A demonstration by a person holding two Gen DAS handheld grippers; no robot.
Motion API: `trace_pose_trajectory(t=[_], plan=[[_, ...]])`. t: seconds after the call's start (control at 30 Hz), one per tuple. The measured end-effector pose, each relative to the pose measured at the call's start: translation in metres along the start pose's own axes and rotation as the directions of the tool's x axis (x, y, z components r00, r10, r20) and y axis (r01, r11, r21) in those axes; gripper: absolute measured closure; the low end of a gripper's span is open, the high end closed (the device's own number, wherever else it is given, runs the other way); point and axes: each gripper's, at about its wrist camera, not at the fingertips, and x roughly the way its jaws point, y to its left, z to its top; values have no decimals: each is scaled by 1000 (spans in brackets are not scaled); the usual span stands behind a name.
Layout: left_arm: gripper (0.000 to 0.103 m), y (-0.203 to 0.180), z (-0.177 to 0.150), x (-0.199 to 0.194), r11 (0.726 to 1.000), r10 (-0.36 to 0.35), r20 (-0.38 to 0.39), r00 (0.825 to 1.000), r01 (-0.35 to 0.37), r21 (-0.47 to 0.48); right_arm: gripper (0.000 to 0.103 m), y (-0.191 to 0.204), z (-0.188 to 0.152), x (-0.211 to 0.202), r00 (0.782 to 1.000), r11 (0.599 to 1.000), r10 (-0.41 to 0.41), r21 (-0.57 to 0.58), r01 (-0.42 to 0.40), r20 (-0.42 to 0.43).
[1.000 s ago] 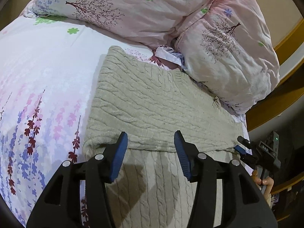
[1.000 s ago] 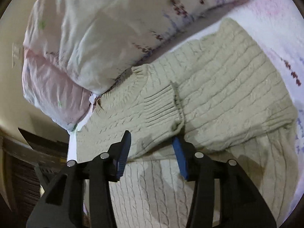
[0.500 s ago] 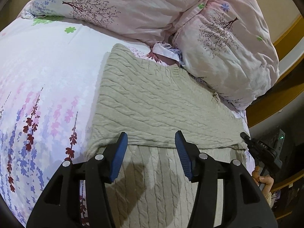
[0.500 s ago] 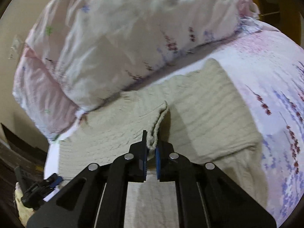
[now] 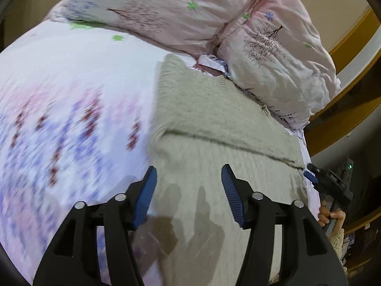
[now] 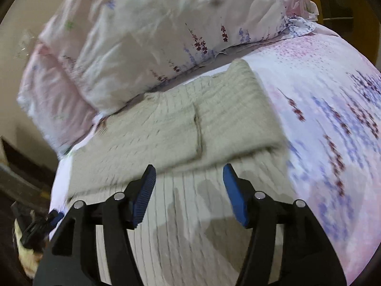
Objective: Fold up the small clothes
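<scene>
On bed [image 6: 333, 90], sweater [image 6: 166, 128] folded, long axis w/ pillows [image 6: 142, 35]

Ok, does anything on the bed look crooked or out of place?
Nothing stands out. The beige cable-knit sweater lies flat on the floral bedsheet, both sleeves folded in, cuffs meeting mid-body. Both claws are open and hold nothing.
</scene>
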Motion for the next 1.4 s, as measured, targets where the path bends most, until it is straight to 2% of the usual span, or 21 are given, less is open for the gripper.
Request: trace_pose_trajectory(t=[0.23, 0.33, 0.4, 0.5, 0.6, 0.7, 0.77, 0.83, 1.0, 1.03, 1.07, 1.1, 1.13, 1.27, 1.4], plan=[[46, 19, -43, -29, 998, -37, -32, 999, 35, -55, 44, -65, -52, -55, 1000, 994, 9, 105, -6, -22], [46, 20, -61, -32, 997, -31, -57, 998, 27, -67, 52, -78, -74, -60, 996, 990, 58, 133, -49, -66], [47, 18, -73, -35, 997, -48, -66, 997, 43, -69, 60, -80, -88, -59, 989, 984, 115, 150, -100, -97], [50, 13, -86, -39, 995, -82, -73, 994, 77, -71, 65, -78, -104, -62, 979, 976, 174, 148, -157, -108], [53, 10, -103, -44, 988, -133, -74, 988, 126, -87, 75, -77, -115, -59, 959, 961, 246, 167, -221, -143], [58, 9, -115, -47, 977, -189, -88, 978, 179, -113, 78, -74, -129, -59, 943, 950, 293, 161, -269, -160], [59, 7, -122, -50, 973, -210, -99, 973, 198, -118, 80, -73, -134, -62, 934, 944, 317, 151, -294, -164], [65, 6, -128, -51, 968, -231, -121, 965, 216, -128, 82, -68, -139, -63, 924, 939, 337, 134, -317, -181], [72, 4, -141, -44, 967, -237, -184, 954, 214, -137, 82, -55, -145, -67, 919, 942, 336, 77, -327, -207], [77, 3, -141, -43, 965, -244, -183, 952, 221, -141, 84, -52, -147, -67, 920, 945, 328, 59, -323, -216], [80, 3, -141, -43, 964, -249, -182, 951, 225, -143, 92, -50, -147, -67, 922, 947, 320, 45, -318, -220], [91, 1, -139, -43, 963, -254, -182, 950, 231, -139, 95, -46, -146, -68, 926, 950, 309, 26, -311, -216], [95, -2, -137, -43, 964, -253, -183, 950, 232, -128, 96, -42, -144, -72, 933, 952, 300, 3, -306, -197], [96, -13, -117, -50, 972, -230, -131, 964, 221, -76, 96, -25, -128, -91, 953, 952, 288, -80, -296, -89], [97, -18, -84, -63, 979, -199, -30, 980, 197, -45, 96, -2, -109, -112, 973, 956, 227, -203, -213, 44]])
